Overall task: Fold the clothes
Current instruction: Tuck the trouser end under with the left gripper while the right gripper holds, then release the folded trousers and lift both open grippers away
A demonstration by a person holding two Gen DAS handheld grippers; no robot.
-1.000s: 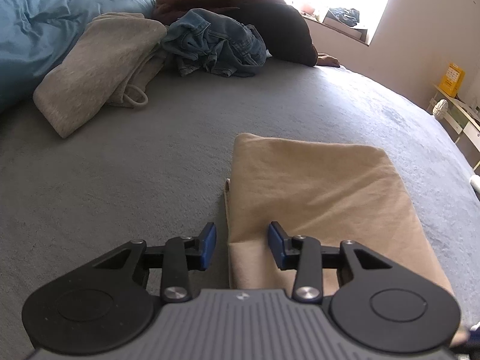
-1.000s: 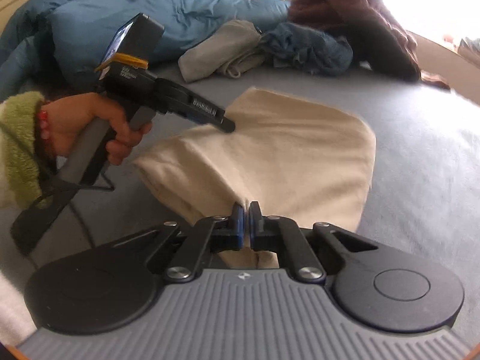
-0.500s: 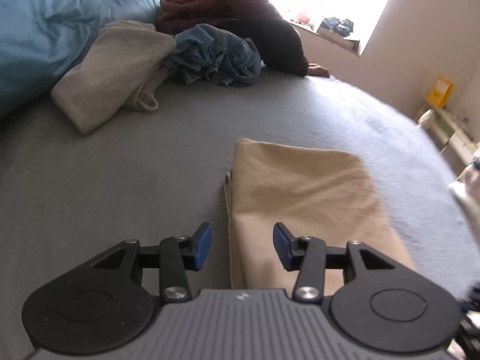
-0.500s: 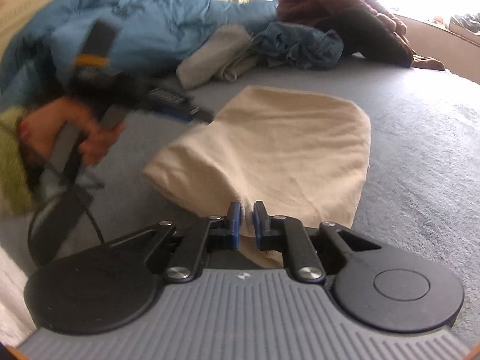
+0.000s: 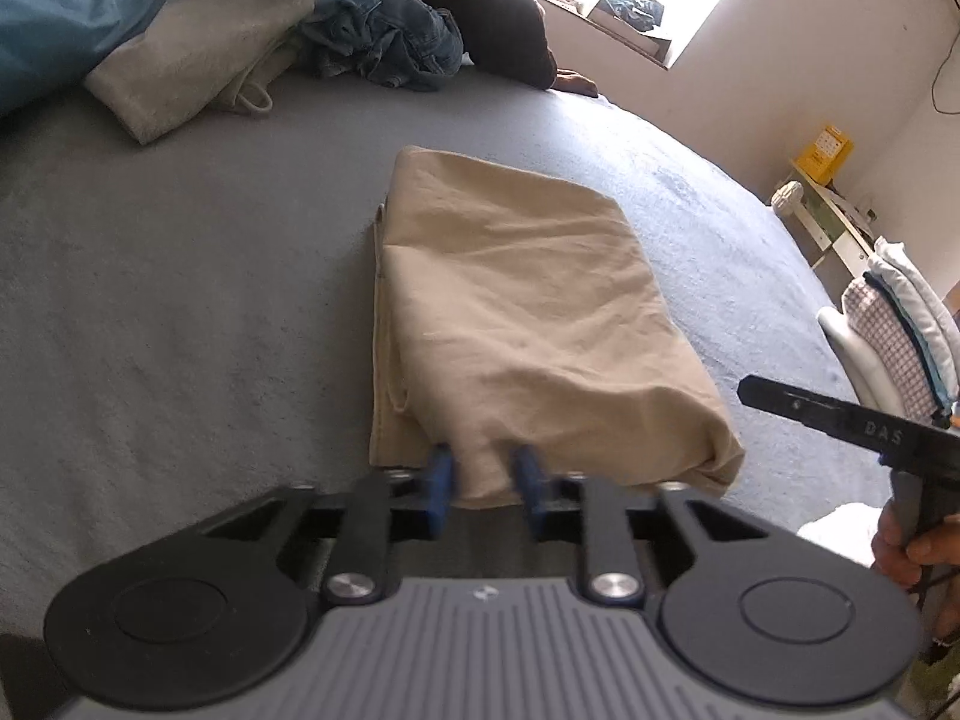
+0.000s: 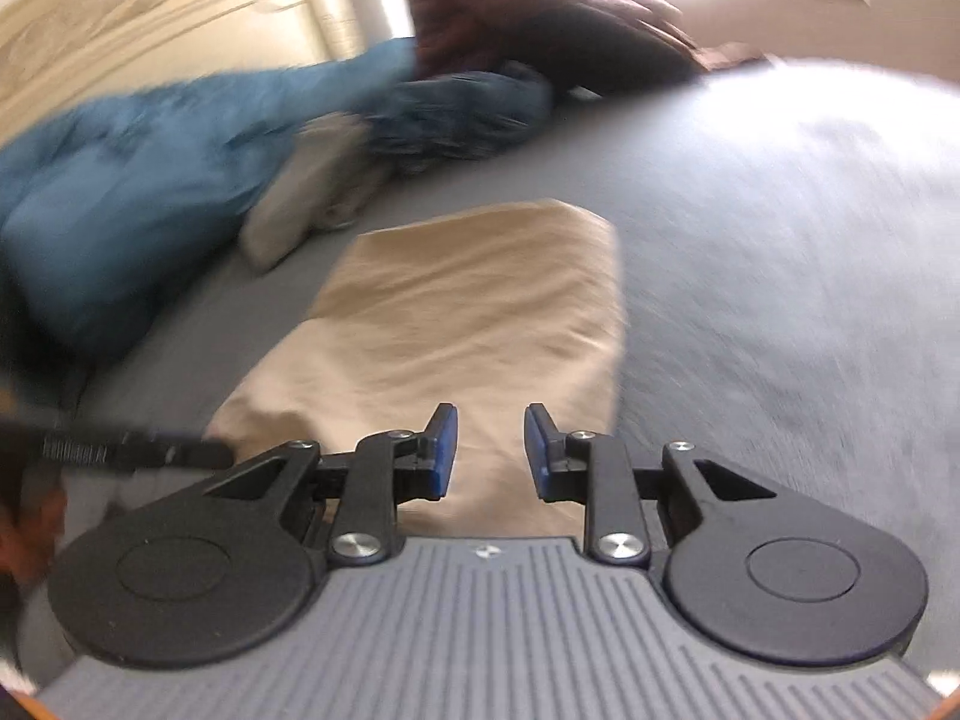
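Partly blurred right view; left gripper [image 5: 480,480] spread around the cloth's [image 5: 528,324] near edge, grip not closed. Right gripper [image 6: 490,444] released above cloth; bare bed [image 5: 180,300] lies left.

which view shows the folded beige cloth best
The left wrist view: the beige cloth is sharp there, with its stacked layers visible along the left edge. The right wrist view shows its whole top too, but blurred by motion.
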